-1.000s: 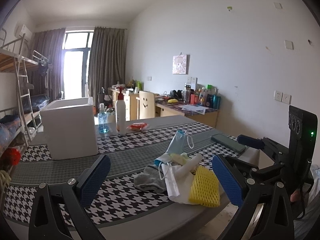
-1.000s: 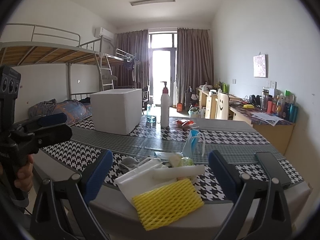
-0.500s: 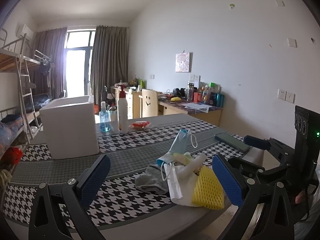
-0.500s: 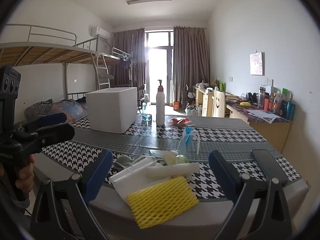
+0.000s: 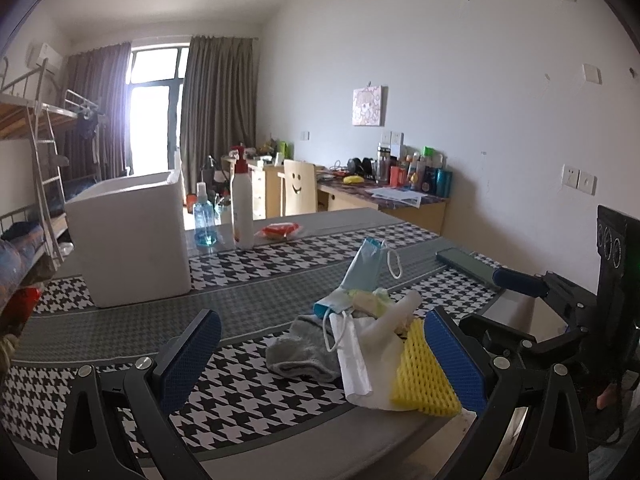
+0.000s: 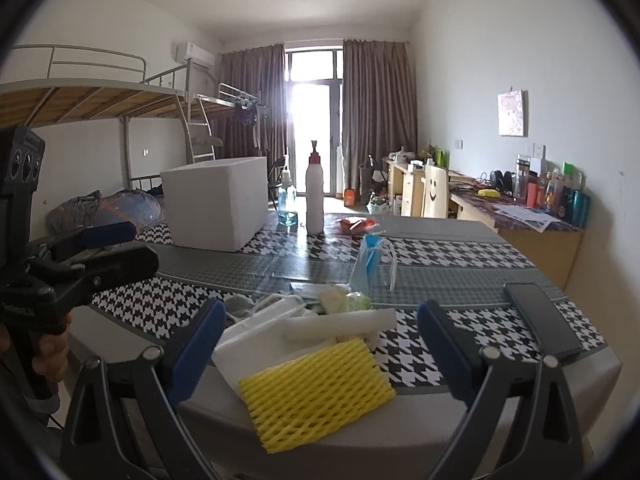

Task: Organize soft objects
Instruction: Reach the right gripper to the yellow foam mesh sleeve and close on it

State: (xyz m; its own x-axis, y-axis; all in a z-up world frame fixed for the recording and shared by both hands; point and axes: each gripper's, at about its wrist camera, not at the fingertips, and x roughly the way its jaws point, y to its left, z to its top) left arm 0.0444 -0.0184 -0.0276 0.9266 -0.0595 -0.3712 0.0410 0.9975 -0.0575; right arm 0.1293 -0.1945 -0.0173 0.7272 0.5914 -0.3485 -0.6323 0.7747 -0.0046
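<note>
A heap of soft things lies at the table's near edge: a yellow foam net (image 5: 422, 380) (image 6: 316, 392), white foam sheets (image 6: 256, 344), a white foam roll (image 5: 394, 314) (image 6: 340, 320), a grey sock (image 5: 302, 350), and blue face masks (image 5: 362, 270) (image 6: 370, 260). My left gripper (image 5: 320, 356) hangs open just before the heap, its right pad by the yellow net. My right gripper (image 6: 320, 344) is open too, framing the heap from the table's end, with nothing between its fingers.
A white foam box (image 5: 128, 236) (image 6: 218, 202) stands farther back on the houndstooth cloth, with a white pump bottle (image 5: 242, 204), a small blue bottle (image 5: 204, 220) and a red packet (image 5: 280, 230) beside it. A dark phone (image 6: 540, 320) lies near the right corner.
Both grippers have drifted slightly nearer the heap, which now sits larger between the fingers. Nothing on the table has moved.
</note>
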